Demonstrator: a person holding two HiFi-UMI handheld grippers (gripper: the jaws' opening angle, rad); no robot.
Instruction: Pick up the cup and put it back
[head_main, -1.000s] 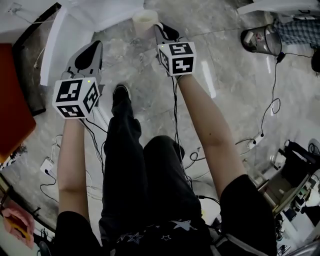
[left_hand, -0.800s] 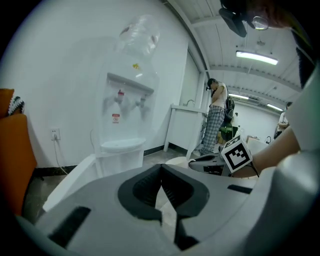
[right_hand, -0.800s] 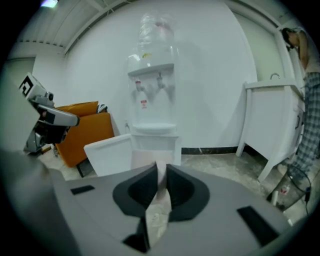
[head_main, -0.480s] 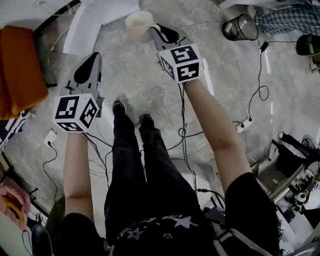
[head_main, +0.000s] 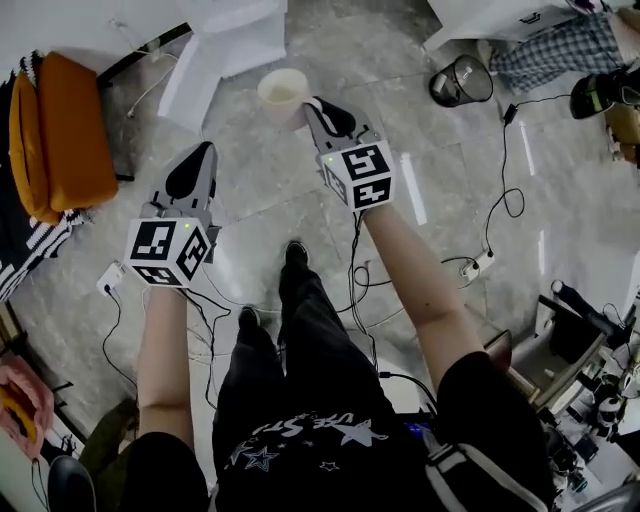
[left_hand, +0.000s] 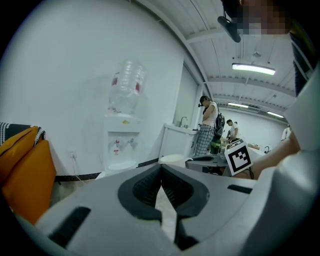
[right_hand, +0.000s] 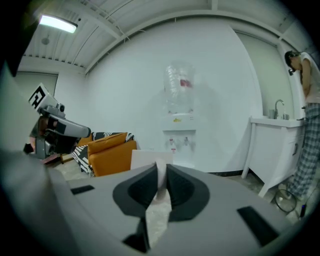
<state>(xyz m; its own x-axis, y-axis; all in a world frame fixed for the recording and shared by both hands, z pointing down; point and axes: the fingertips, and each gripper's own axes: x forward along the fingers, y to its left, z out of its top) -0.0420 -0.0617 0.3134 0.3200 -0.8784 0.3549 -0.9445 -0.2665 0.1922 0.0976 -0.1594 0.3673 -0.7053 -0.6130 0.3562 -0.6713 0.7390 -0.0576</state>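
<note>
A cream paper cup (head_main: 283, 92) is being grasped by its wall in the right gripper's (head_main: 312, 108) fingers. The left gripper's (head_main: 203, 155) fingers are being pressed together, empty. A white water dispenser (right_hand: 179, 131) is being shown ahead in both gripper views.

Even indoor light, no harsh shadows.
Head view: dimmer, dark toward corners, white glare streaks on glossy grey stone floor (head_main: 413, 190). Gripper views: bright, lit by long white ceiling strip lights (left_hand: 253, 69), heavy fisheye bend w/ black edges; jaws close-up soft, bkgd sharper.
</note>
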